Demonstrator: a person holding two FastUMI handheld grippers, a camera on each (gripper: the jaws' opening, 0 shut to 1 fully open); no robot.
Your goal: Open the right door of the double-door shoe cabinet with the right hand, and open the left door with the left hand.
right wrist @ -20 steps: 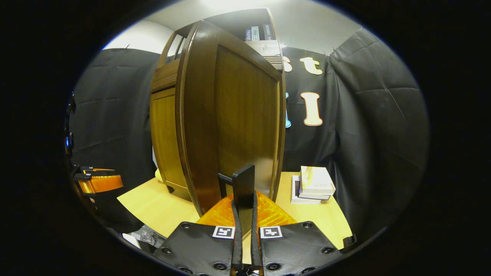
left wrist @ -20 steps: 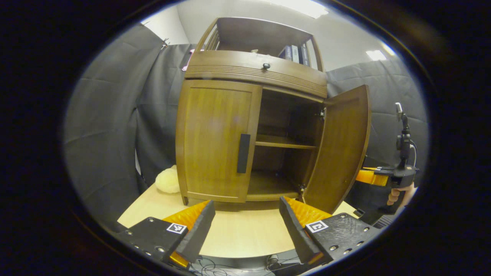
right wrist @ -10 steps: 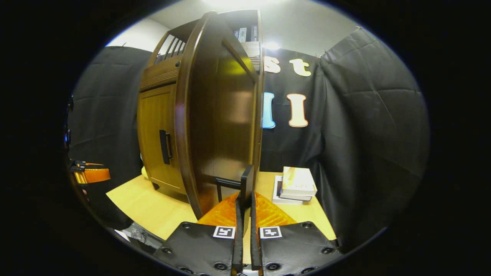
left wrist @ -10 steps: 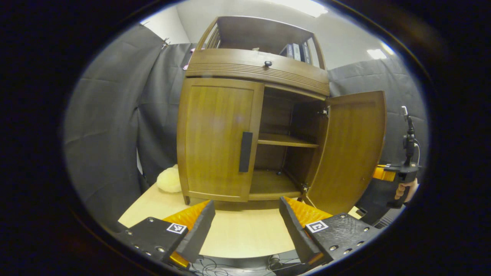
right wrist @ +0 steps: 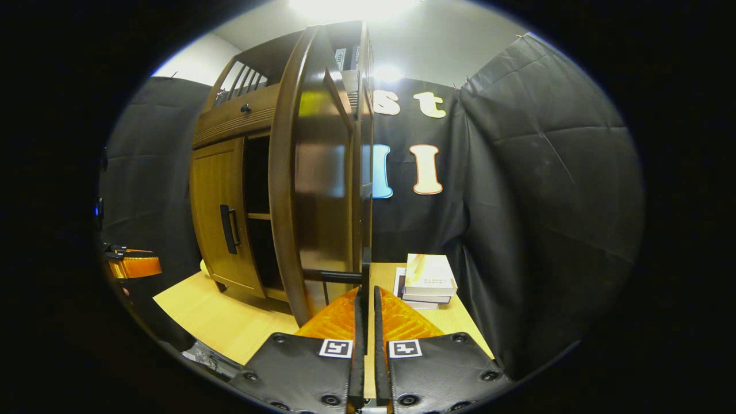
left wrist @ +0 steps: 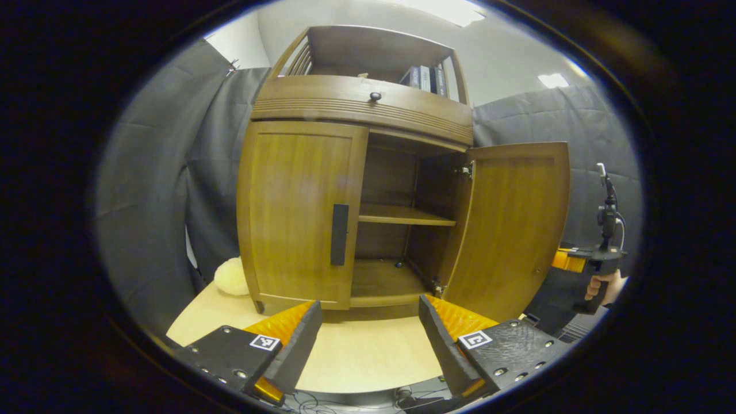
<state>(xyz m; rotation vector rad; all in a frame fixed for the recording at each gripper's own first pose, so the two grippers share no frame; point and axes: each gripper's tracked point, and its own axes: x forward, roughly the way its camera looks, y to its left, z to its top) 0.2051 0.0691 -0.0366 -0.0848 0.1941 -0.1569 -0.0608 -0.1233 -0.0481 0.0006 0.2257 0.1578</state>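
Gripping the right door's handle (right wrist: 364,269), right tool (right wrist: 366,299); left tool (left wrist: 368,330) gapes; book labels illegible.

The cabinet (left wrist: 356,190) stands on the table (left wrist: 368,351). Its left door (left wrist: 299,213) is shut; the right door (left wrist: 512,230) stands open to the right. A shelf (left wrist: 402,215) sits inside. Books (right wrist: 428,279) lie right of the cabinet, and a soft lump (left wrist: 230,277), perhaps a cloth, left.

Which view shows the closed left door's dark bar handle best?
Left gripper view: the dark bar handle faces the camera on the closed brown wooden left door. The right gripper view shows it small and side-on.
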